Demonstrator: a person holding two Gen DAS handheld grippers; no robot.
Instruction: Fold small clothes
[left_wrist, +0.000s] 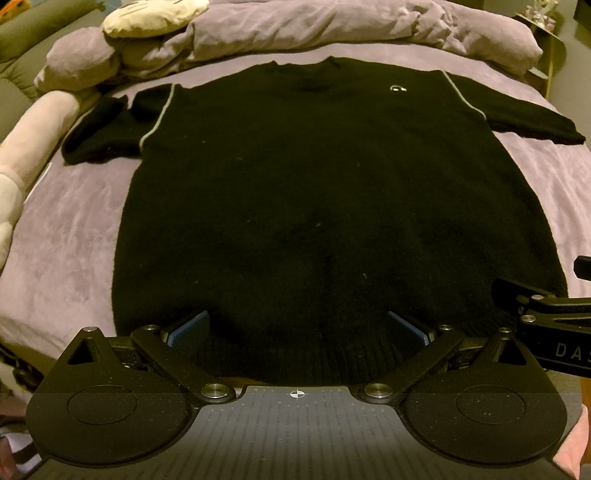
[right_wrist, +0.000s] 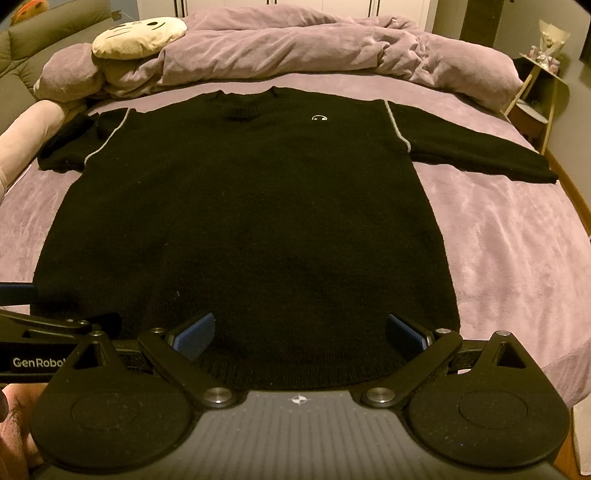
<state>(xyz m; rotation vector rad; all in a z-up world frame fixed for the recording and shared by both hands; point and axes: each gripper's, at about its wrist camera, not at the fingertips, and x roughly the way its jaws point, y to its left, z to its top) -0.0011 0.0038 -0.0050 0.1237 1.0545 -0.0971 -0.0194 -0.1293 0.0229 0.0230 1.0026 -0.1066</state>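
A black knit sweater (left_wrist: 295, 184) lies flat, front up, on a purple bed (left_wrist: 66, 236), neck at the far end, hem nearest me. Its sleeves spread out to both sides; the left one is bunched (left_wrist: 96, 133). It also shows in the right wrist view (right_wrist: 240, 206). My left gripper (left_wrist: 297, 326) is open, fingers wide, just above the hem near its middle-left. My right gripper (right_wrist: 299, 332) is open over the hem's right part. Each gripper shows at the edge of the other's view. Neither holds anything.
A crumpled purple duvet (right_wrist: 295, 48) and a cream face cushion (right_wrist: 138, 37) lie at the head of the bed. A pale plush toy (left_wrist: 22, 147) lies along the left edge. A small side table (right_wrist: 539, 85) stands at the far right.
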